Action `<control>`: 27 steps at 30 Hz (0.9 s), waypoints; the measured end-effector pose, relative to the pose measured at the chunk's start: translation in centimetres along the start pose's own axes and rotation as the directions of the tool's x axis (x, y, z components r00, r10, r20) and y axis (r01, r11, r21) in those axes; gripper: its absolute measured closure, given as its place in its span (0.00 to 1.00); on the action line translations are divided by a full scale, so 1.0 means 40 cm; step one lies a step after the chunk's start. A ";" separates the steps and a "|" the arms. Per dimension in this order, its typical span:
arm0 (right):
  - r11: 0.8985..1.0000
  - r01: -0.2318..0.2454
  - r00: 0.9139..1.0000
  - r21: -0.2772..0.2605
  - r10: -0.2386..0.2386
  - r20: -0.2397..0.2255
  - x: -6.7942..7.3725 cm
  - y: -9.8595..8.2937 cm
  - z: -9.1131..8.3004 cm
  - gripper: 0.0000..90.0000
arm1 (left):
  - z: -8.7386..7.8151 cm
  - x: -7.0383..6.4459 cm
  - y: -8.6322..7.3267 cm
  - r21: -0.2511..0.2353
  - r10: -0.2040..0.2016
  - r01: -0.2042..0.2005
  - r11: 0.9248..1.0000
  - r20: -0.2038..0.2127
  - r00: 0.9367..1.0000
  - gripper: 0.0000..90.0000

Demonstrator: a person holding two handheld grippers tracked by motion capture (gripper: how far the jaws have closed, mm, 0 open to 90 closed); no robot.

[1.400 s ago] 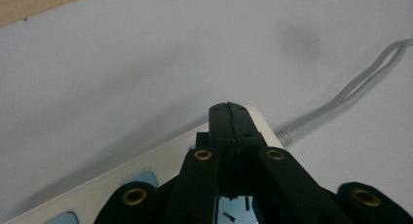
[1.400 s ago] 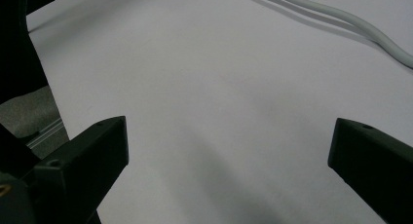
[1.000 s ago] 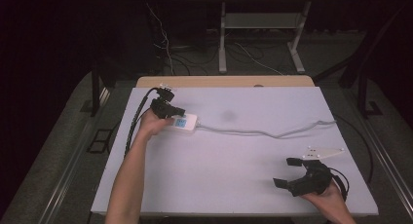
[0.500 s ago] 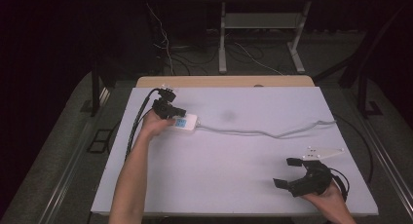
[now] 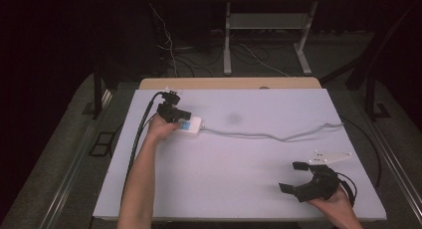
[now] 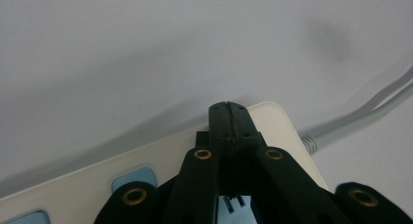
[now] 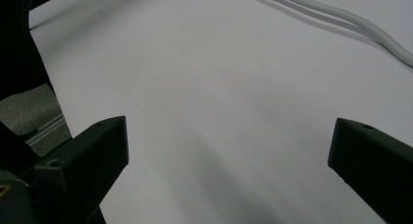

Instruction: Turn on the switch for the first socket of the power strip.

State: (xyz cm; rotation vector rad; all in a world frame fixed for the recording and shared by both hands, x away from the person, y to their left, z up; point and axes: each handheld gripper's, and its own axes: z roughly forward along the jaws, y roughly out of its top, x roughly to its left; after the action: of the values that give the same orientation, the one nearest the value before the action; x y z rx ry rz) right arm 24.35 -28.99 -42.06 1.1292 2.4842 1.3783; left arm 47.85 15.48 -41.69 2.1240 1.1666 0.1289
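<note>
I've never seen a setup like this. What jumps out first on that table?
Probably the white power strip at the far left of the pale table, with its grey cord snaking away to the right edge. The left gripper is pressed on top of the strip, its jaws closed together. Near the front right corner, the right gripper sits with its jaws spread wide over bare tabletop.

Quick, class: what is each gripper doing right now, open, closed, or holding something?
Left gripper: jaws closed, tips over the white power strip, holding nothing.
Right gripper: jaws wide open, empty, above the table.
</note>
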 end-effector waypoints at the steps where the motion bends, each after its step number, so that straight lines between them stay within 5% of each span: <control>1: 1.000 -0.002 1.000 -0.001 0.002 0.000 -0.001 0.000 0.000 0.01 | 0.002 -0.004 0.002 0.004 0.015 -0.015 1.000 -0.002 1.000 1.00; 10: 1.000 -0.003 1.000 -0.003 0.003 0.004 -0.007 0.000 -0.002 0.01 | 0.002 -0.018 0.004 0.010 0.040 -0.039 0.999 -0.040 0.998 0.99; 13: 1.000 0.000 1.000 -0.009 0.000 0.003 -0.006 0.000 -0.004 0.01 | -0.003 -0.030 0.001 0.011 0.081 -0.080 0.997 -0.066 0.995 0.99; 27: 1.000 -0.002 1.000 -0.011 0.002 0.006 -0.006 0.000 -0.003 0.01 | -0.047 -0.054 -0.010 -0.031 0.099 -0.101 0.994 -0.058 0.993 0.99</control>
State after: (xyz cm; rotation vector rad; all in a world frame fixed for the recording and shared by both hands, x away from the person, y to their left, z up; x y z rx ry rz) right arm 24.46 -29.23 -42.04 1.1324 2.4691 1.3843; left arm 45.55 14.95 -40.01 2.1619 1.0822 0.2538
